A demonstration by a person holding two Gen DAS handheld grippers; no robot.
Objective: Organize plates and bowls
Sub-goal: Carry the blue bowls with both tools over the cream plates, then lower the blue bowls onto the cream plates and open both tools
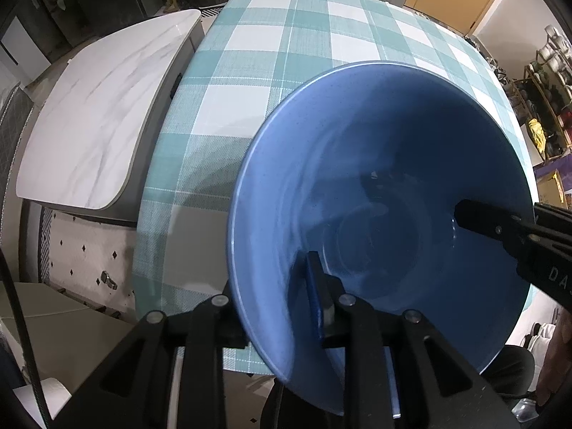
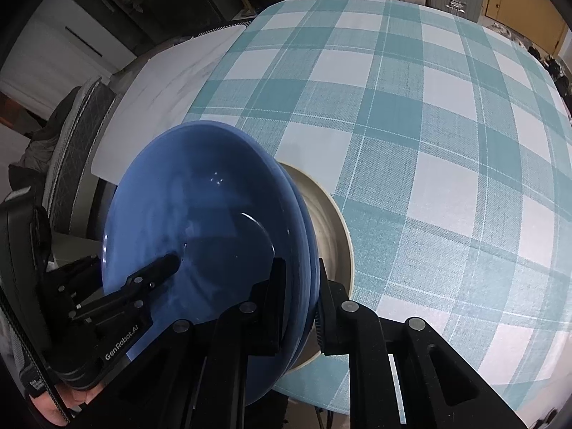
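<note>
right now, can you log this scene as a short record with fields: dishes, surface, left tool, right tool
dishes: glossy blue ceramic bowl stacked over what looks like a second blue dish, above a beige round plate
surface: teal and white checked tablecloth; white marble-look side table beside it
left tool: jaws straddle the blue bowl's near rim, one finger inside; whether the pads press is unclear
right tool: clamped on the blue rim at the opposite side
bowl contents: nothing inside
</note>
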